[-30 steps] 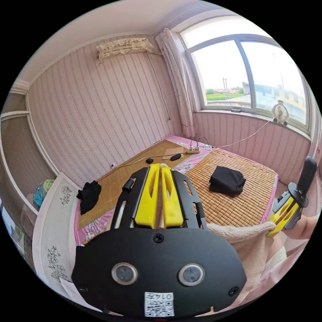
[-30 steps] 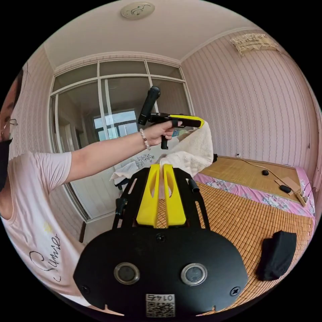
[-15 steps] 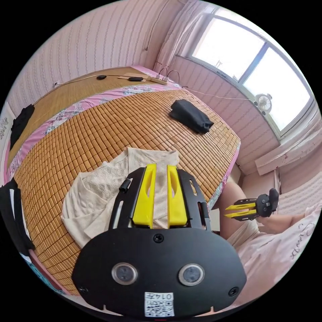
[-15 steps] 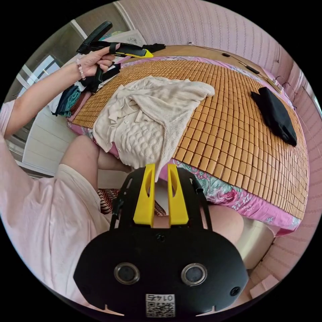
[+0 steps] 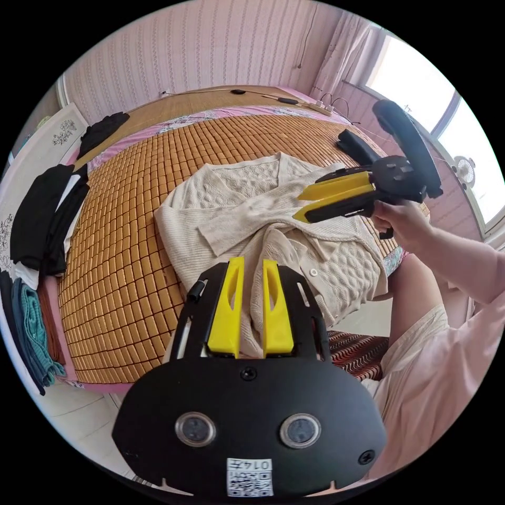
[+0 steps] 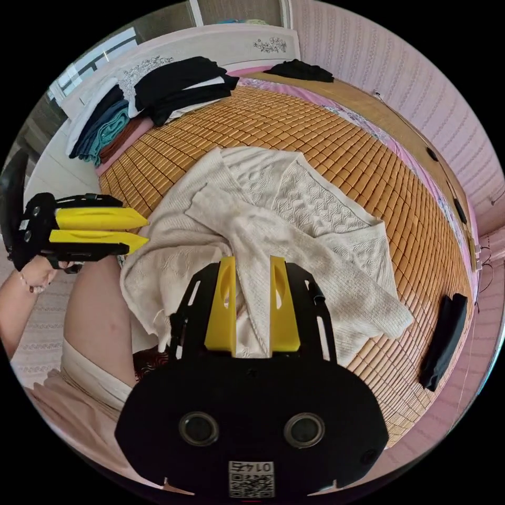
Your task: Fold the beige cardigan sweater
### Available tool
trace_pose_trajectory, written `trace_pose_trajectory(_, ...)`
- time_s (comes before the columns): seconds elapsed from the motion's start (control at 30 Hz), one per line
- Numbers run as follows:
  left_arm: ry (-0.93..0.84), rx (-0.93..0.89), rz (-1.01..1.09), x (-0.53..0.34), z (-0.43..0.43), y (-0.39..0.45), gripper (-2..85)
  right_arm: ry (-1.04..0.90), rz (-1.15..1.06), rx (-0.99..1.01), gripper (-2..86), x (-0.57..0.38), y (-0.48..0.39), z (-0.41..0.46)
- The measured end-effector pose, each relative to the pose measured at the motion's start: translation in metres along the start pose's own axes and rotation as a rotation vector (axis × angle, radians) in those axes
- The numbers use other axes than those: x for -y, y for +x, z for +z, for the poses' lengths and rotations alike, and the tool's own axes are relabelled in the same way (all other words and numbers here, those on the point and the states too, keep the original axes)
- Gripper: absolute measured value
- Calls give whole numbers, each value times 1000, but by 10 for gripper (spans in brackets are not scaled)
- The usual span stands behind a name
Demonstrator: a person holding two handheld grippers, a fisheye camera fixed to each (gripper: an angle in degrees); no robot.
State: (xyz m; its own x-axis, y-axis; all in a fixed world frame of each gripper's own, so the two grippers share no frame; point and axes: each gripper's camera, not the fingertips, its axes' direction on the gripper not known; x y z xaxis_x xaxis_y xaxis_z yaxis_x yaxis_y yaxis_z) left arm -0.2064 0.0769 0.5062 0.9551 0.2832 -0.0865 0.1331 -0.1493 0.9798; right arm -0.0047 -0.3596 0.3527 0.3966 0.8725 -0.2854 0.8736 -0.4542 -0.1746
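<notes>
Right now my empty, parted right gripper hovers nearest the crumpled beige cardigan; left gripper likewise parted, empty.

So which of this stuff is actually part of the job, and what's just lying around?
Part of the job:
cardigan, lying rumpled on the mat
left tongs, open
right tongs, open

Just lying about:
clothes stack by the headboard
black bundle
power strip
fan
</notes>
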Motion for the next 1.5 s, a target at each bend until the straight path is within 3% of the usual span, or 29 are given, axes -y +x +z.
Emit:
trace_pose_trajectory(0.1,1,-27,-1,6,-3,-6,61,-250,57,-27,53,21,15,51)
trace_pose_trajectory(0.23,11,-32,38,12,-12,-11,62,9,205,83,7,-5,48,-9)
trace_pose_trajectory(0.43,1,-40,150,48,-1,5,68,287,544,-34,2,-127,112,-119)
trace_pose_trajectory(0.57,-146,-130,155,90,43,25,74,229,838,-210,1,-204,147,-130)
trace_pose_trajectory(0.63,-256,-91,147,97,68,27,58,190,904,-207,-2,-218,159,-121)
trace_pose_trajectory(0.73,-248,-88,162,100,54,19,29,103,948,-253,-6,-222,170,-102)
trace_pose_trajectory(0.93,72,-171,-113,32,-88,-87,21,58,882,-281,0,-199,171,-96)
trace_pose_trajectory(1.03,128,90,-353,-47,-155,-163,24,62,741,-308,29,-162,160,-98)
trace_pose_trajectory(1.1,69,438,-496,-102,-189,-206,31,77,628,-296,51,-131,151,-96)
trace_pose_trajectory(1.2,66,462,-618,-130,-219,-245,34,98,448,-243,83,-70,140,-86)
trace_pose_trajectory(1.33,74,511,-479,-89,-227,-240,36,93,295,-166,102,25,135,-59)
trace_pose_trajectory(1.5,78,118,-217,18,-143,-221,62,-6,207,-143,105,124,139,-8)
